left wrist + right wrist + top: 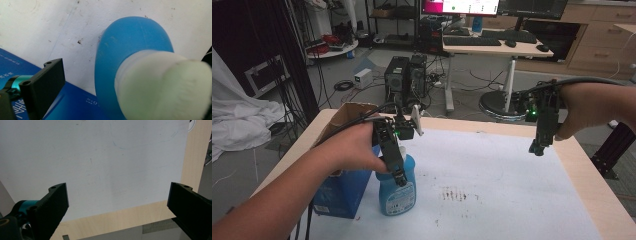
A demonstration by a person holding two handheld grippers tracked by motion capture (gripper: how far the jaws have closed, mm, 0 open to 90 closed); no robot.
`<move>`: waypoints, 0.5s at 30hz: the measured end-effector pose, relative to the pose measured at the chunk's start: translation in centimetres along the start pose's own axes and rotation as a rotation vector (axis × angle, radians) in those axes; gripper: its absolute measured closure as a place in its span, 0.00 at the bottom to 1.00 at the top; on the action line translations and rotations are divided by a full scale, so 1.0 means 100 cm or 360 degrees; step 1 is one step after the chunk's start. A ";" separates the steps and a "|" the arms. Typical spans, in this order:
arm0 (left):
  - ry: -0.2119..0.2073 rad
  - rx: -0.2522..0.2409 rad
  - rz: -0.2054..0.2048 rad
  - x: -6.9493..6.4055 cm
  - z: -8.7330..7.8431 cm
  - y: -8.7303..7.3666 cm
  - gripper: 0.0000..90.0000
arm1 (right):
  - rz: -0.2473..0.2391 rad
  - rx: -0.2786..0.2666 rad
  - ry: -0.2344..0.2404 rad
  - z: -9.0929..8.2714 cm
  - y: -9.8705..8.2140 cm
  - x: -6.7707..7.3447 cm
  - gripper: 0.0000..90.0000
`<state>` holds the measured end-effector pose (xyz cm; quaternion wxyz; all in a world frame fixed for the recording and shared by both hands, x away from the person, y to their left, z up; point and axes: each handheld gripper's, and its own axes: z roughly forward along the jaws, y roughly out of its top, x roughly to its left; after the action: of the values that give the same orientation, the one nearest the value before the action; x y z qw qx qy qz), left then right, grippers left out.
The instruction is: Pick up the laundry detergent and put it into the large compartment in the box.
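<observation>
Left gripper [396, 167] low over the blue bottle [398, 192], jaws apart either side of its white cap [165, 85], not clamped. Bottle stands on the white tabletop [492, 175], touching a blue carton [339, 192] at its left. Farther off, right gripper [538, 145] held above the table's right edge, jaws wide apart, nothing between.

1. A blue spray bottle [397, 192] stands on the white surface [492, 180]; its front carries a label with a pale oval and small print, too small and blurred to read.
2. A blue box [75, 105] beside the bottle bears white printed characters along its face in the left gripper view; they are cut off and blurred, so no word can be made out.
3. A monitor [460, 6] on the far desk shows bright panels; no text on it is legible.
</observation>
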<state>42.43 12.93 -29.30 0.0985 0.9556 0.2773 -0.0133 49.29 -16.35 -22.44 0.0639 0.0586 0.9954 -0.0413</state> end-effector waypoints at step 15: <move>0.0059 -0.0028 0.0008 -0.002 0.009 0.000 0.02 | 0.0000 -0.0003 -0.0003 0.000 0.000 0.002 0.03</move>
<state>42.31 12.64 -30.17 0.1016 0.9555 0.2769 0.0070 49.14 -16.28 -22.42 0.0650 0.0584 0.9954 -0.0404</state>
